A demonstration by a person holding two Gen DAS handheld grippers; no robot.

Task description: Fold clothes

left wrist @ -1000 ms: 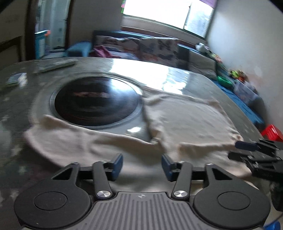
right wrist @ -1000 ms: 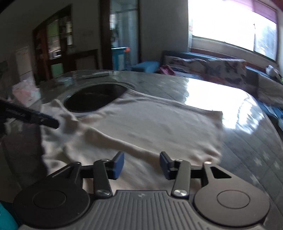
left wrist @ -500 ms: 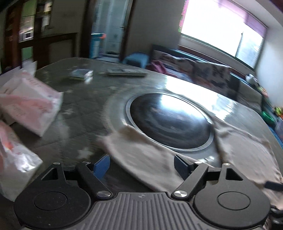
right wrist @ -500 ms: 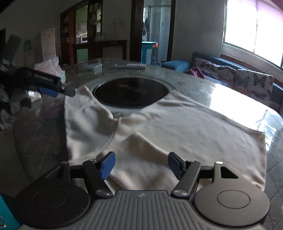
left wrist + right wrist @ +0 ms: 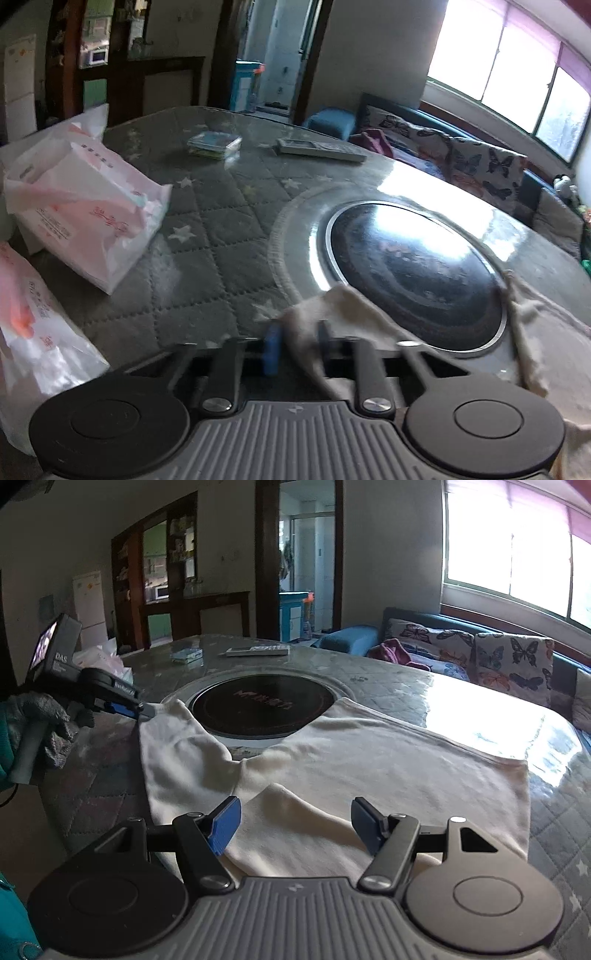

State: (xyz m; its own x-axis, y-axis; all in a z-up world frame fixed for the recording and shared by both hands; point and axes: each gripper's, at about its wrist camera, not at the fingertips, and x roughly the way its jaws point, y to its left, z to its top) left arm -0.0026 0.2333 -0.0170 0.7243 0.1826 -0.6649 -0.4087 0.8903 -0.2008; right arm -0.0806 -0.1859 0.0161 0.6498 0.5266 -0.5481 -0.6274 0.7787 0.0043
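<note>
Left hand-held gripper [image 5: 295, 347] closed, apparently pinching shirt [image 5: 332, 314] sleeve.

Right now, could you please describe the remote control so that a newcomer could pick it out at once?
Start at the round dark glass disc set into the table. Beyond it, near the far edge, lies the remote control. It is long, slim and grey, unlike the small greenish pack beside it.

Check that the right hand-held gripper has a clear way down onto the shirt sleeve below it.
Nothing visible blocks it. The right hand-held gripper is open, its jaws either side of the folded sleeve of the cream shirt, no object between. The left hand-held gripper, which has just closed on the other sleeve, sits well to the side.
</note>
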